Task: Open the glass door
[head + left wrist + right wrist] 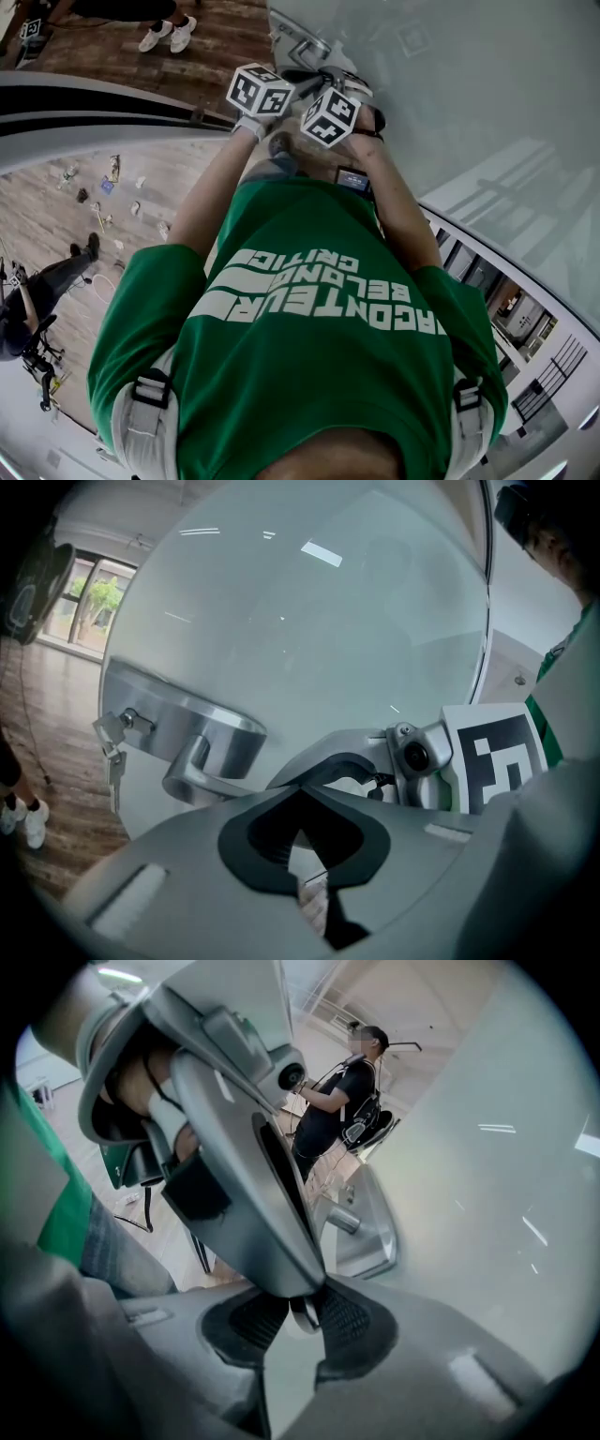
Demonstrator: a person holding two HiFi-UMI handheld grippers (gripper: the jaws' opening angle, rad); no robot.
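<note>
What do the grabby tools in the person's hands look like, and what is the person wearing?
Both the left gripper and the right gripper are smooth grey, with dark ribbed pads on their fingers. Each carries a white cube printed with black square markers. The person wears a green short-sleeved shirt with white letters.

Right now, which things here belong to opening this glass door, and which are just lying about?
Job: glass door, door handle, left tongs, right tongs.
Lying about: floor clutter, hanging keys.
</note>
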